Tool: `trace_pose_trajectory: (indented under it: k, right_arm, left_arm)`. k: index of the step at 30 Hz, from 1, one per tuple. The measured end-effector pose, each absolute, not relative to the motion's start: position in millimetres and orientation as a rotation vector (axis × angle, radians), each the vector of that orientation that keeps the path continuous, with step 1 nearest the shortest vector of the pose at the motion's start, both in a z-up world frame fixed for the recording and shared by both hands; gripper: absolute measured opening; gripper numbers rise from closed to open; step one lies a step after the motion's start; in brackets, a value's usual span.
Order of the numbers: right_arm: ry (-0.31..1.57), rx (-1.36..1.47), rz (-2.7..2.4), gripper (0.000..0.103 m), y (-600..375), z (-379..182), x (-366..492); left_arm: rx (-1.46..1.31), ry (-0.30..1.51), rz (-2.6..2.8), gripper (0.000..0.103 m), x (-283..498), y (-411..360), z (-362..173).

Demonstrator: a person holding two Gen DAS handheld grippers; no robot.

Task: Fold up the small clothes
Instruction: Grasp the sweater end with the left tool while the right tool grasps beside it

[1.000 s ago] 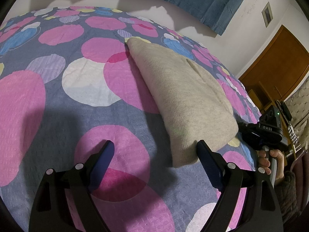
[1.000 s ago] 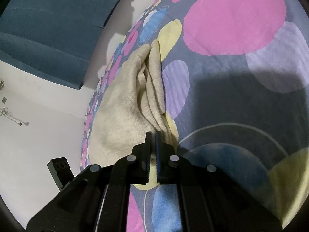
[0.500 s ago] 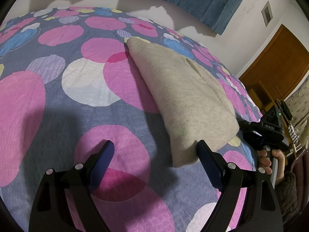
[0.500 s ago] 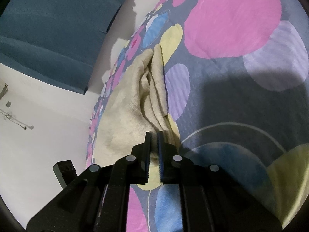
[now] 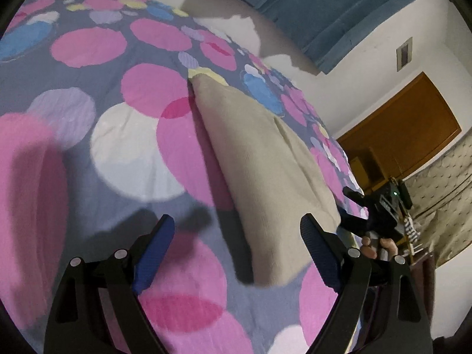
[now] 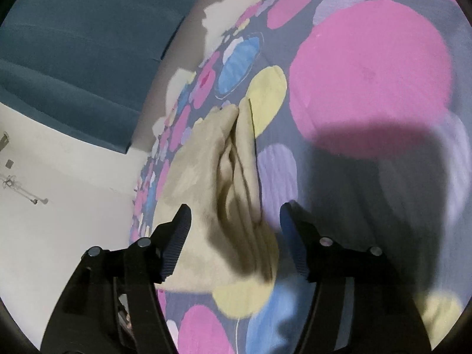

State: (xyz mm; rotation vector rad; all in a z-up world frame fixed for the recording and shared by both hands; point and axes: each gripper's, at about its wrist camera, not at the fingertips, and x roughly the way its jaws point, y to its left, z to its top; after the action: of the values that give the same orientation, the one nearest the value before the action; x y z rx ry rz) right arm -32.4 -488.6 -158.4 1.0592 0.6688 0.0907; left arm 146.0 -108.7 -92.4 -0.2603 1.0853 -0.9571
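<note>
A folded beige knit garment (image 5: 265, 171) lies on the bed's spotted cover (image 5: 126, 135). My left gripper (image 5: 236, 236) is open and empty, held just short of the garment's near corner. In the right wrist view the garment (image 6: 215, 183) shows its stacked folded edges. My right gripper (image 6: 234, 224) is open with its jaws either side of the garment's near end, holding nothing. The right gripper and the hand on it also show in the left wrist view (image 5: 374, 206), at the garment's far side.
The cover (image 6: 368, 67) is grey with pink, white, blue and yellow circles. A blue curtain (image 5: 309, 6) hangs behind the bed. A brown wooden door (image 5: 413, 129) and a patterned beige drape (image 5: 442, 194) stand to the right.
My right gripper has opened and let go of the garment's edge, which now lies on the bed. My left gripper has lifted and tilted a little, staying open.
</note>
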Motion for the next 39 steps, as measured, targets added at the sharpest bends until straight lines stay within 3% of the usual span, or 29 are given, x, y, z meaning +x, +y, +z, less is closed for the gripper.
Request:
trace_pose_trajectory:
  k: [6,20,21,22,23,24,27,28,30,39]
  right_arm:
    - [0.721,1.015,0.12,0.062,-502,-161,32]
    - [0.832,0.81,0.302,0.064,-479,-159,117]
    - [0.833,0.8,0.297,0.056,-478,-159,118]
    - [0.839,0.803,0.284,0.039,-478,-162,120]
    - [0.845,0.817,0.284,0.031,-479,-166,121]
    - [0.842,0.834,0.289,0.026,-479,-171,121]
    - [0.821,0.795,0.278,0.022,-474,-166,118]
    - [0.815,0.775,0.266,0.021,-471,-162,117]
    - [0.792,0.709,0.236,0.02,-463,-151,113]
    - [0.692,0.648,0.271,0.019,-427,-112,112]
  left_arm:
    - [-0.344,1.211,-0.97,0.086,198,-137,-116]
    - [-0.272,1.122,-1.004,0.086,237,-182,-121]
    - [-0.265,1.116,-1.007,0.086,238,-185,-121]
    - [-0.26,1.106,-1.01,0.085,239,-187,-121]
    - [-0.259,1.097,-1.008,0.082,240,-190,-121]
    - [-0.255,1.103,-1.004,0.072,240,-192,-122]
    - [-0.203,1.108,-0.959,0.031,239,-202,-126]
    - [-0.184,1.097,-0.946,0.026,239,-204,-125]
    - [-0.14,1.042,-0.912,0.018,232,-204,-116]
    - [-0.12,0.895,-0.889,0.016,214,-175,-69]
